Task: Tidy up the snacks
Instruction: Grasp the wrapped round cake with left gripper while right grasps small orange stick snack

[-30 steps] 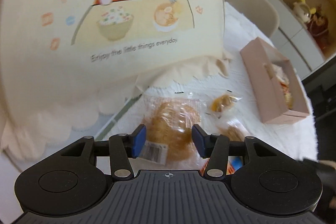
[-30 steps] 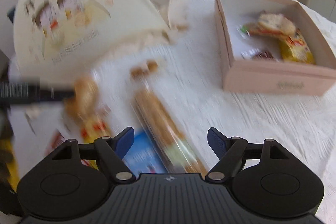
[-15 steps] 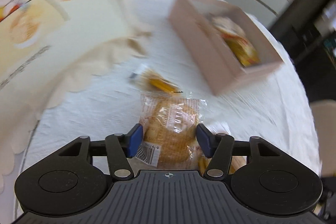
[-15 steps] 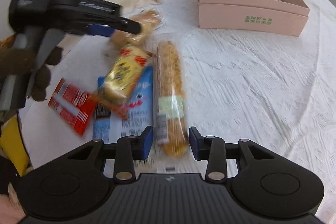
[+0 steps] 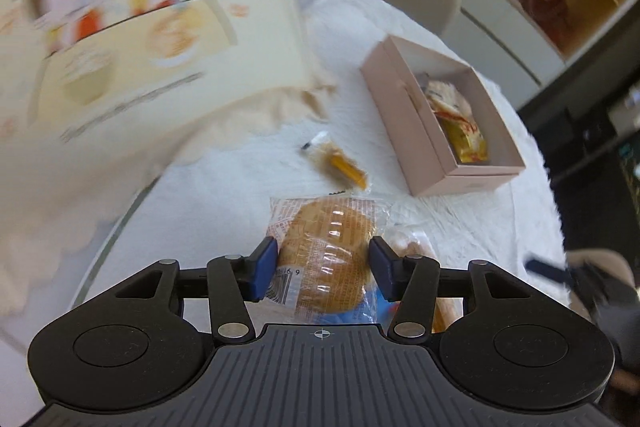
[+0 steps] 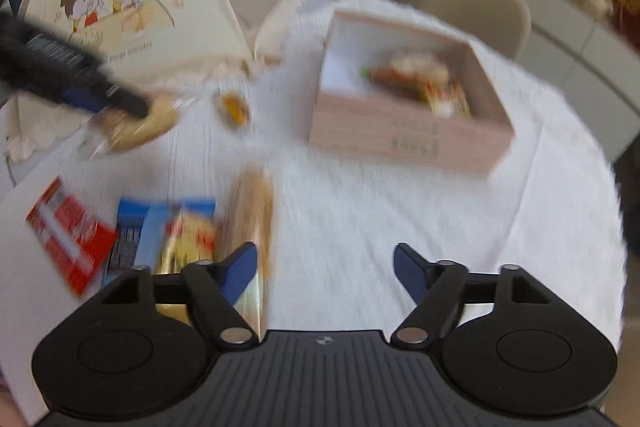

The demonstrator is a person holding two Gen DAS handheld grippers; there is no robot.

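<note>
My left gripper (image 5: 323, 269) is shut on a wrapped round bun (image 5: 326, 251) and holds it above the white tablecloth. The same bun (image 6: 138, 125) shows in the right wrist view, held by the left gripper's fingers (image 6: 100, 95). My right gripper (image 6: 325, 273) is open and empty, with a long wrapped bread stick (image 6: 248, 215) at its left finger. The pink box (image 5: 444, 119) holds several snacks; it also shows in the right wrist view (image 6: 404, 135). A small yellow wrapped snack (image 5: 338, 165) lies between bun and box.
A large cream illustrated bag (image 5: 132, 39) stands at the left. A red packet (image 6: 68, 239), a blue packet (image 6: 132, 231) and a yellow packet (image 6: 188, 239) lie at the near left of the table. Chairs (image 6: 476, 11) stand behind the round table.
My left gripper has kept the bun and swung back toward the bag. My right gripper has opened wide, lifted off the bread stick and shifted right.
</note>
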